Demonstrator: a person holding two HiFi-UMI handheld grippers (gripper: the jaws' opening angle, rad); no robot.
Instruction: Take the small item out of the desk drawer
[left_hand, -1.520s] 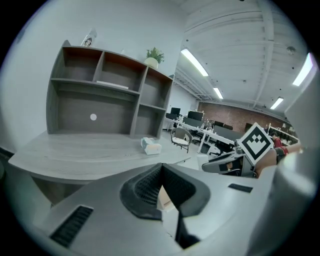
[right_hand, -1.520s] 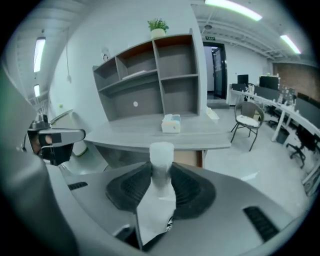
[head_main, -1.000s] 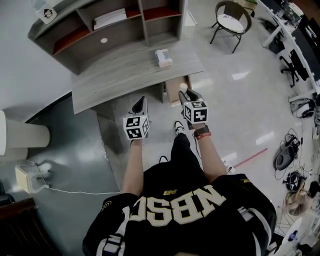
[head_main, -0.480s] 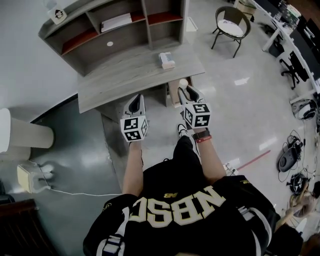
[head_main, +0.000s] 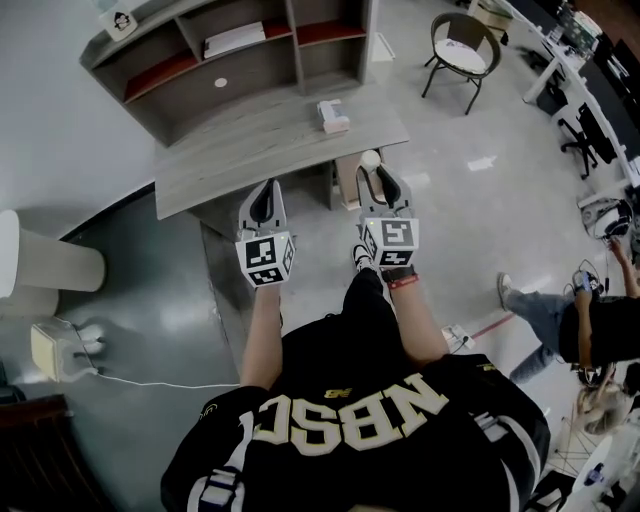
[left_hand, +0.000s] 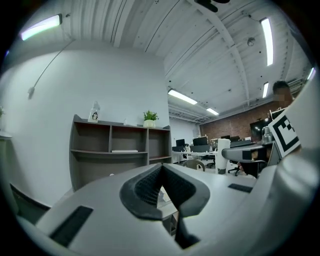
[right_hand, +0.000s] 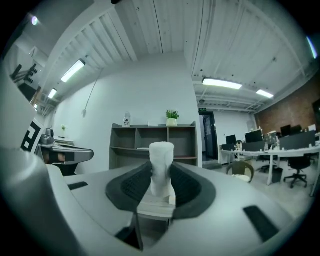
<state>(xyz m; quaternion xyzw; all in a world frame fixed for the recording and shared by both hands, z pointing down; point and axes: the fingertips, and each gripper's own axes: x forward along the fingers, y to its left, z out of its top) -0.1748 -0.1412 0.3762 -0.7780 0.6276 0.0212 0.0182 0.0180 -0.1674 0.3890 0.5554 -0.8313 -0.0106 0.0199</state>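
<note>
A small white cylindrical item (right_hand: 161, 167) stands upright between the jaws of my right gripper (right_hand: 161, 182), and the pads press on both its sides. In the head view the same white item (head_main: 371, 160) sticks out of the right gripper (head_main: 377, 178), held in the air just off the front right edge of the grey desk (head_main: 250, 150). Below it, the wooden drawer (head_main: 346, 182) shows under the desk's right end. My left gripper (head_main: 264, 200) hovers at the desk's front edge. Its jaws (left_hand: 161, 176) meet, with nothing between them.
A shelf unit (head_main: 230, 55) rises at the back of the desk, and a white box (head_main: 332, 116) lies on the desktop. A chair (head_main: 461, 48) stands far right. A person (head_main: 590, 325) crouches on the floor at the right near cables. A pale bin (head_main: 45, 268) stands at the left.
Both grippers have shifted slightly forward at the desk's front edge, the right one still gripping the white item. A person has come into view at the right.
</note>
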